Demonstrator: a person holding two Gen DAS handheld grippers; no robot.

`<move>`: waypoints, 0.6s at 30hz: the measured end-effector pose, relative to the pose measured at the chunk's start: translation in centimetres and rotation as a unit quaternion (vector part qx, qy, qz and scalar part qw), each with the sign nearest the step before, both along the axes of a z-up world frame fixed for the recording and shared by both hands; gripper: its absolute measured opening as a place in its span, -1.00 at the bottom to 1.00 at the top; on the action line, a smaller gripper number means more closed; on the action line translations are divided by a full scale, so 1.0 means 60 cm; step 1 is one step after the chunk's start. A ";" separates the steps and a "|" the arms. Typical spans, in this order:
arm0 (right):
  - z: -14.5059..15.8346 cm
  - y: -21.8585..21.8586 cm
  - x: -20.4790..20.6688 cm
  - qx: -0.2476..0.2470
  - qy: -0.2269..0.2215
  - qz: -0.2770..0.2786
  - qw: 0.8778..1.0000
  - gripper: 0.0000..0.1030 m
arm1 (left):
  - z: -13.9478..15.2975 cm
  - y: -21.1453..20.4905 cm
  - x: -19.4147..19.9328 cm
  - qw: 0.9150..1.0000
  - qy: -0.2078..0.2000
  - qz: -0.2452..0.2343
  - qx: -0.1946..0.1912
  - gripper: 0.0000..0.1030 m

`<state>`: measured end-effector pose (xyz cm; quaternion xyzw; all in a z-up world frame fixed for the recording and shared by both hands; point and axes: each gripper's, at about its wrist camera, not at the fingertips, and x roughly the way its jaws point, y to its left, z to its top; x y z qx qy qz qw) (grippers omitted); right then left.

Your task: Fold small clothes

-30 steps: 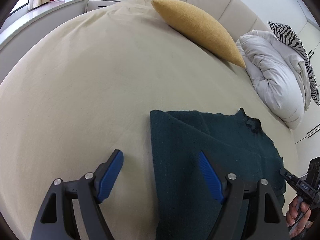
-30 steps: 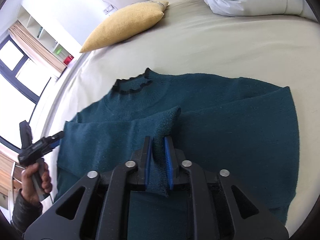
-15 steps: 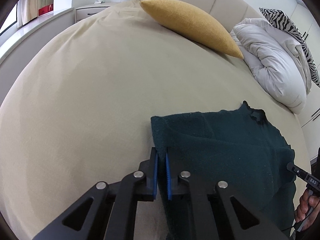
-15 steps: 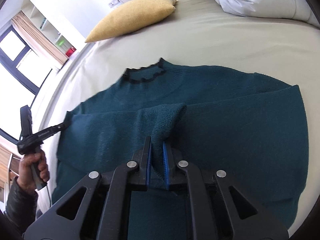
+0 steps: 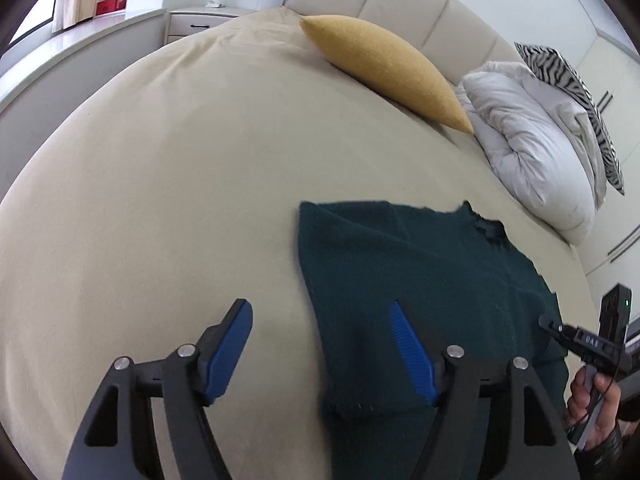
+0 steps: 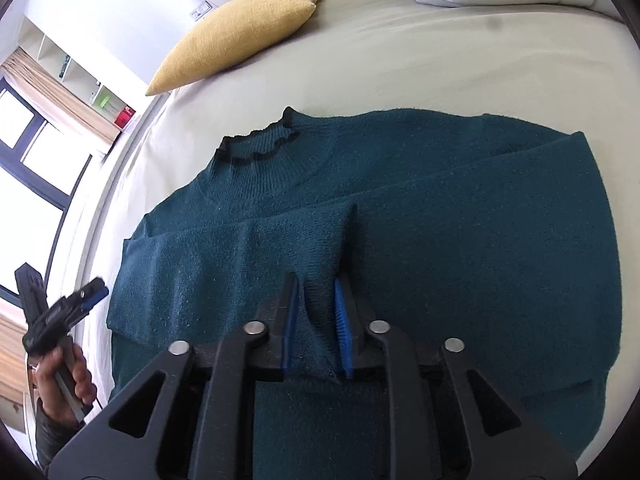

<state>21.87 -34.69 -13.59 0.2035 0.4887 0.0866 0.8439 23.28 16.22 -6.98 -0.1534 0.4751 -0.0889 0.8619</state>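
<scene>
Bedroom, beige bed sheet (image 5: 168, 184), mustard pillow (image 5: 384, 68) near headboard. Teal sweater (image 6: 460, 216) flat on sheet, sleeve folded across chest. Left gripper (image 5: 320, 344) spread wide over sweater's side edge, empty. Right gripper (image 6: 316, 320) pinching sleeve cuff (image 6: 320, 256). Advice: lay cuff flat, smooth before letting go.

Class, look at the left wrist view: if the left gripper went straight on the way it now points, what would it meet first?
Probably the left folded edge of the dark green sweater and the beige bedsheet beside it: the open left gripper straddles that edge. Its height above them is unclear.
</scene>
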 end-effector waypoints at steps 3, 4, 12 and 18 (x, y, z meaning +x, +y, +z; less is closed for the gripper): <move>-0.005 0.008 0.003 -0.001 0.007 0.011 1.000 -0.51 | -0.012 -0.028 -0.012 0.999 0.020 -0.024 0.035 0.36; -0.009 0.015 0.005 -0.011 0.011 0.016 1.000 -0.51 | -0.021 -0.039 -0.012 0.997 0.025 -0.028 0.061 0.17; -0.008 0.029 0.005 -0.057 0.013 0.027 0.998 -0.87 | -0.038 -0.045 -0.017 0.995 0.018 -0.042 0.089 -0.78; 0.000 0.015 -0.012 -0.048 0.003 0.016 0.999 -0.88 | -0.045 -0.048 -0.026 0.993 0.006 -0.043 0.106 -0.79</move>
